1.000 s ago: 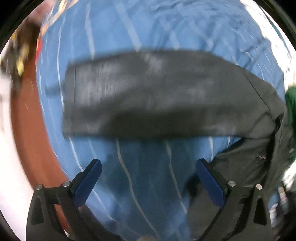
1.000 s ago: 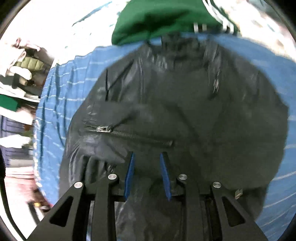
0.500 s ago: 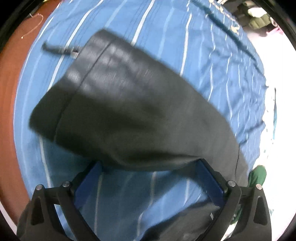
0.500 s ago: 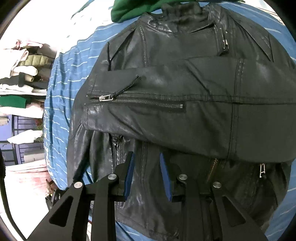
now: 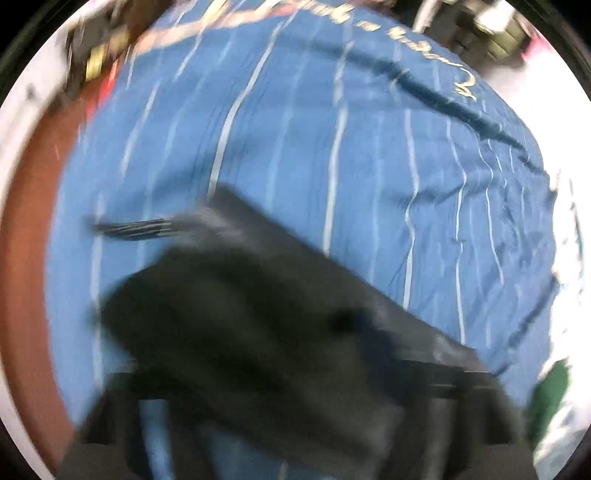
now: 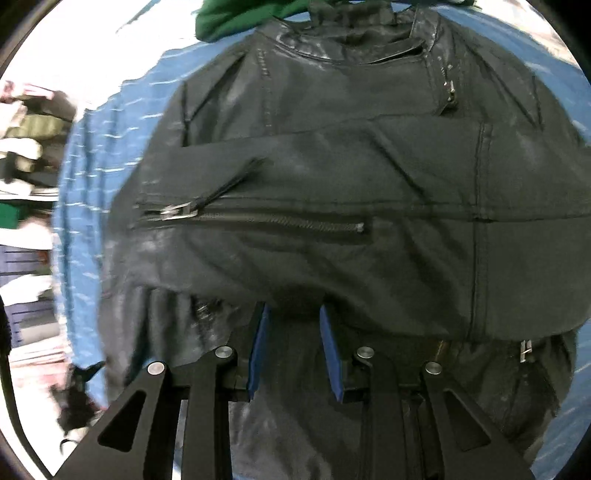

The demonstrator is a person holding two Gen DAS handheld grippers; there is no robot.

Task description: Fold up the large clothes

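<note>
Left gripper (image 5: 295,369) jaws closing over blurred sleeve (image 5: 258,314); grip unclear; right gripper (image 6: 293,321) jaws narrow, clamping jacket (image 6: 332,166) near hem

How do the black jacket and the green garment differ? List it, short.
The black jacket is shiny, with metal zips; the green garment is matte cloth. The black jacket fills the view, one sleeve folded across its chest; the green garment lies bunched beyond its collar, mostly cut off. Both are clothes.
</note>
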